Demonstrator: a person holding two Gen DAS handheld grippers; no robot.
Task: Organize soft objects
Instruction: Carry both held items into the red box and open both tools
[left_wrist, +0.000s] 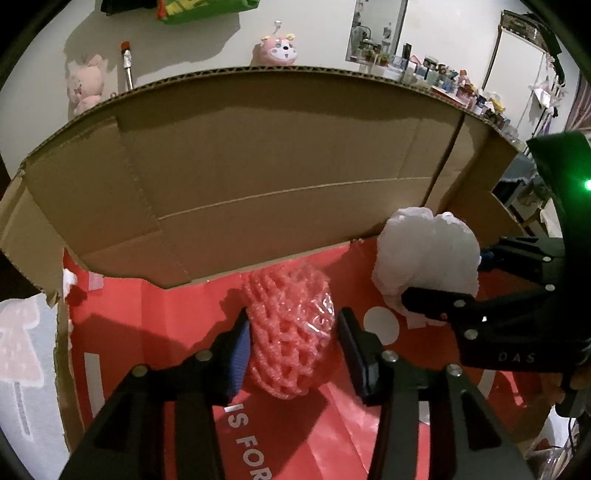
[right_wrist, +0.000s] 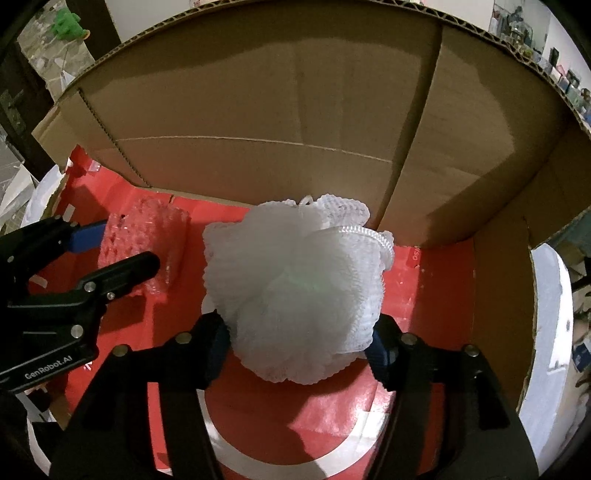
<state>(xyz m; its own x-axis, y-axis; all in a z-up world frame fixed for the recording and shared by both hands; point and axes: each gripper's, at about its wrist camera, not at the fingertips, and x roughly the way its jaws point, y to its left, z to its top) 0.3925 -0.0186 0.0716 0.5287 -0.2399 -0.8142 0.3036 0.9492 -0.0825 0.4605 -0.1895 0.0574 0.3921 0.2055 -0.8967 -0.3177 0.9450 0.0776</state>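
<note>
A pink foam net sleeve (left_wrist: 288, 332) lies on the red floor of a cardboard box (left_wrist: 258, 155). My left gripper (left_wrist: 293, 343) straddles it, open: the left pad touches it, and a thin gap shows at the right finger (left_wrist: 351, 347). A white mesh bath pouf (right_wrist: 295, 288) sits on the red floor between the fingers of my right gripper (right_wrist: 299, 347). That gripper is open, and the pouf only brushes its pads. In the right wrist view the left gripper (right_wrist: 129, 243) stands at the left over the net sleeve (right_wrist: 147, 236). In the left wrist view the right gripper (left_wrist: 443, 277) and pouf (left_wrist: 424, 251) are at the right.
The box's tall brown back wall (right_wrist: 295, 110) rises just behind both objects. Its right wall (right_wrist: 498, 295) and torn left edge (left_wrist: 61, 332) close in the sides. Pink plush toys (left_wrist: 277, 51) hang on the wall beyond. A cluttered shelf (left_wrist: 443, 74) runs at the back right.
</note>
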